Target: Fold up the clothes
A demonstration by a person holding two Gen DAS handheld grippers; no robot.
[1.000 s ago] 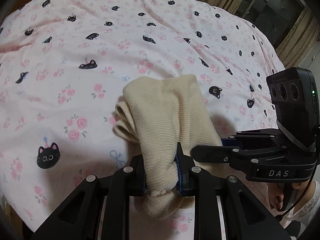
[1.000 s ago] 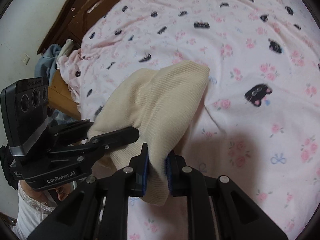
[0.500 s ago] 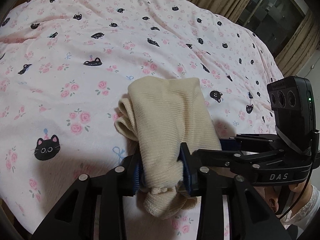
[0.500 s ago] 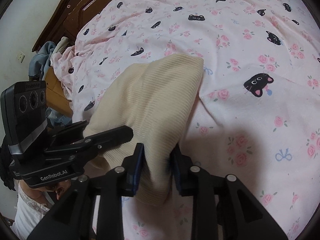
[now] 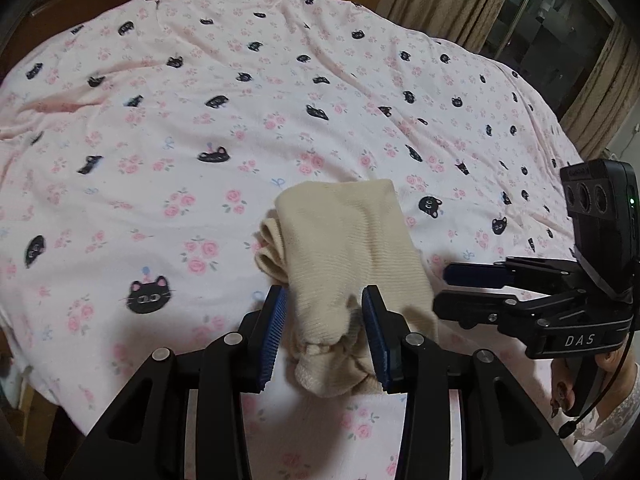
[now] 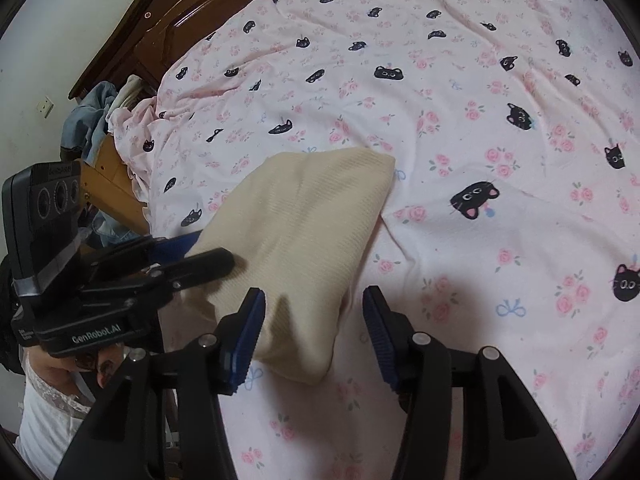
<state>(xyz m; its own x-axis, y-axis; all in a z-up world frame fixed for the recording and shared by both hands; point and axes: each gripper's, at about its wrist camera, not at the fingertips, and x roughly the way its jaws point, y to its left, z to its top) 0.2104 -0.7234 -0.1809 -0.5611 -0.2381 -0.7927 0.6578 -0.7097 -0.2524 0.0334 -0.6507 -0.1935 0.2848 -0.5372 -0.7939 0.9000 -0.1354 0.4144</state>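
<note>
My left gripper point(image 5: 325, 322) sits at the bottom centre of its frame, its blue-padded fingers point(image 5: 273, 328) spread apart on either side of the bunched near end of the folded cream garment point(image 5: 344, 252). The knit lies between the pads without being squeezed. The garment rests on the pink bedsheet point(image 5: 160, 128) printed with black cats and roses, stretching from the bottom centre toward the middle of the frame, its rolled edge showing on the left.

My right gripper point(image 6: 313, 334) is at the bottom centre of its own frame, fingers point(image 6: 249, 334) wide open. The garment's point(image 6: 304, 232) lower corner lies just beside the left pad; the right pad stands over bare sheet point(image 6: 500, 240). At the upper left, a dark wooden headboard point(image 6: 160, 12) and a heap of blue clothes point(image 6: 90, 116).
</note>
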